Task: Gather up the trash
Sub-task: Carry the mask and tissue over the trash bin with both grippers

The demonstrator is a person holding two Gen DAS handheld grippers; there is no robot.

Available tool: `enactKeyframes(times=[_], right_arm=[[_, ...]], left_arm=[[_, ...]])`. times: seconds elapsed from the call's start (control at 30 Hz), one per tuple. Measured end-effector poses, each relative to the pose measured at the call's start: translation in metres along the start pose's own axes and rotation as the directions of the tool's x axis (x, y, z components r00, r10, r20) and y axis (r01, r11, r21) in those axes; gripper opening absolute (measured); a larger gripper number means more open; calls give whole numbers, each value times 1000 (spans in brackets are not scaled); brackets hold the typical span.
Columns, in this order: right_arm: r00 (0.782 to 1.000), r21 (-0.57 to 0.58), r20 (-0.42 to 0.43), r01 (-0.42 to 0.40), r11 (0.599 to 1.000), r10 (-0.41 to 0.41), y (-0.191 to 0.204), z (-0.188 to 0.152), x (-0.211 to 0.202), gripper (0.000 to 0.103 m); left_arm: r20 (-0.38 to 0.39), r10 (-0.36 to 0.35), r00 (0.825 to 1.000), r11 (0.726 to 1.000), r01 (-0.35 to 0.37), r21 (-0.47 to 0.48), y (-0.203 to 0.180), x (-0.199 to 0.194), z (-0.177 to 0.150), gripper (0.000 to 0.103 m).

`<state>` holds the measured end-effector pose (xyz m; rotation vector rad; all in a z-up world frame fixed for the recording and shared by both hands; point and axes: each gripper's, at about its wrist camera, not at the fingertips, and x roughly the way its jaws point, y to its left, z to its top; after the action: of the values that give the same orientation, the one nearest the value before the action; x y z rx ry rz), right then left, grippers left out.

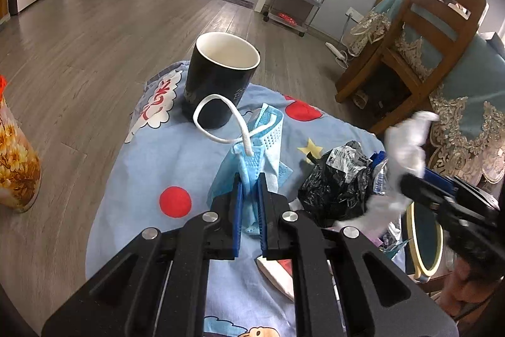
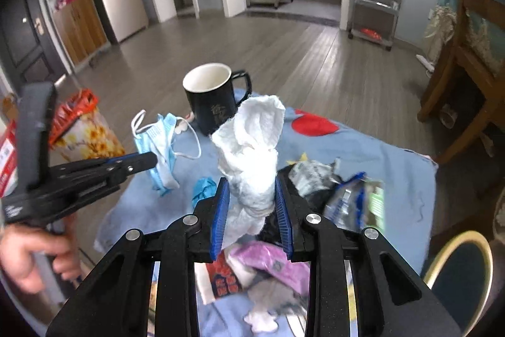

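Tissue [image 2: 252,153], crumpled, stands upright at frame centre of the right view, long axis vertical, clamped low between the pads of the right gripper [image 2: 252,204]. Left gripper [image 1: 249,188] is pinched on the blue face mask [image 1: 252,157]. A flowered bin [image 2: 85,131] at left, probably the trash target, lies nearer the left gripper.

Blue face mask [image 1: 252,160] pinched; crumpled white tissue [image 2: 252,157] clamped upright
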<state>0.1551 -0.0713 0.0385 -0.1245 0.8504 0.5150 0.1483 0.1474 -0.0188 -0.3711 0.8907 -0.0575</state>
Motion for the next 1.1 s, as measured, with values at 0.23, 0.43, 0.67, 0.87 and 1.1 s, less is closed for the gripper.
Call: enactKeyframes(times=[0.23,0.43,0.67,0.87,1.1], right_arm=[[997,96,77,0,995,-7,-38,-30,-60,31],[994,190,93,44,981,-63,-76,-65,-92,31],[990,298,71,97,950,-123,-118,-106,-108,31],[983,364,75,131,922,-169,-145,-124,-122,31],[965,425,87,189,885,-248,-176,-143,-145,31]], left_arm=[[16,-20,1000,999,20,35,-10,-9,-3,8],[20,-36,999,996,34,81,-26,-18,-10,8],[-3,-92,996,984,92,154,-62,-31,-21,8],[-4,-141,990,969,139,206,-99,-45,-21,8],[-63,-221,973,912,229,339,-177,-52,-35,8]])
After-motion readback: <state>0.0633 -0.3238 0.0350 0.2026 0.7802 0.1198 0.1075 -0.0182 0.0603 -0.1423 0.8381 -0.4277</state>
